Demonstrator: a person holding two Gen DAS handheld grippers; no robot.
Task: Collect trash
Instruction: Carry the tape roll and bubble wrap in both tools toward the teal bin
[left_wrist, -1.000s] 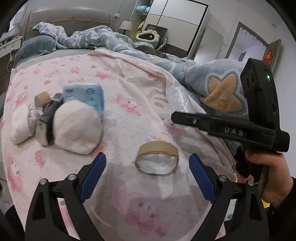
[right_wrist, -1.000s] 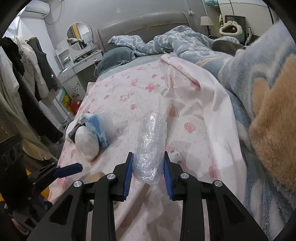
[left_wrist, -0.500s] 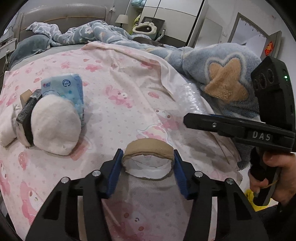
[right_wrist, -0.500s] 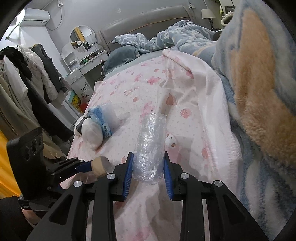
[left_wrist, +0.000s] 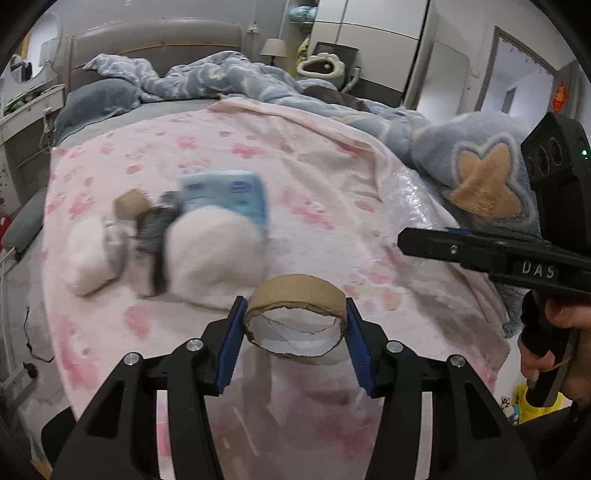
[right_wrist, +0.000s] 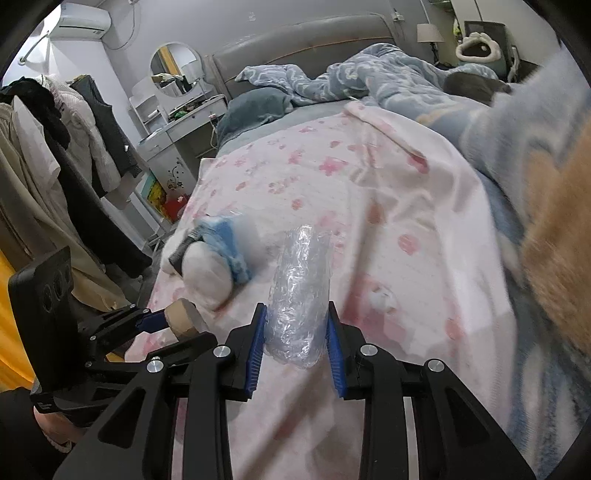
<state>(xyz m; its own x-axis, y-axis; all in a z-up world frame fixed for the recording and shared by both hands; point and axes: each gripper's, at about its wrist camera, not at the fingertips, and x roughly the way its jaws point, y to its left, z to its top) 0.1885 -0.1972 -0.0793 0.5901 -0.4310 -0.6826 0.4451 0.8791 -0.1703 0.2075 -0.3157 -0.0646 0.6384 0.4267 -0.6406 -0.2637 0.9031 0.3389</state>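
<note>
My left gripper (left_wrist: 295, 325) is shut on a brown cardboard tape core (left_wrist: 295, 295), squeezed slightly oval and lifted just above the pink flowered sheet (left_wrist: 295, 166). The same core (right_wrist: 181, 317) shows at the lower left of the right wrist view, between the left gripper's blue pads (right_wrist: 149, 320). My right gripper (right_wrist: 295, 332) is shut on a crumpled clear plastic bottle (right_wrist: 301, 284) that sticks out forward over the bed. In the left wrist view, the right gripper's black finger (left_wrist: 461, 249) reaches in from the right edge, with a hand (left_wrist: 557, 332) on its handle.
On the sheet lie white earmuffs with a grey band (left_wrist: 207, 251), a blue tissue pack (left_wrist: 225, 192) and a second cardboard core (left_wrist: 131, 203). A blue fleece blanket (left_wrist: 476, 173) is bunched at the right. Clothes (right_wrist: 55, 147) hang left of the bed.
The left gripper closed around the cardboard core and picked it up off the sheet. The right gripper kept its hold on the bottle and barely shifted.
</note>
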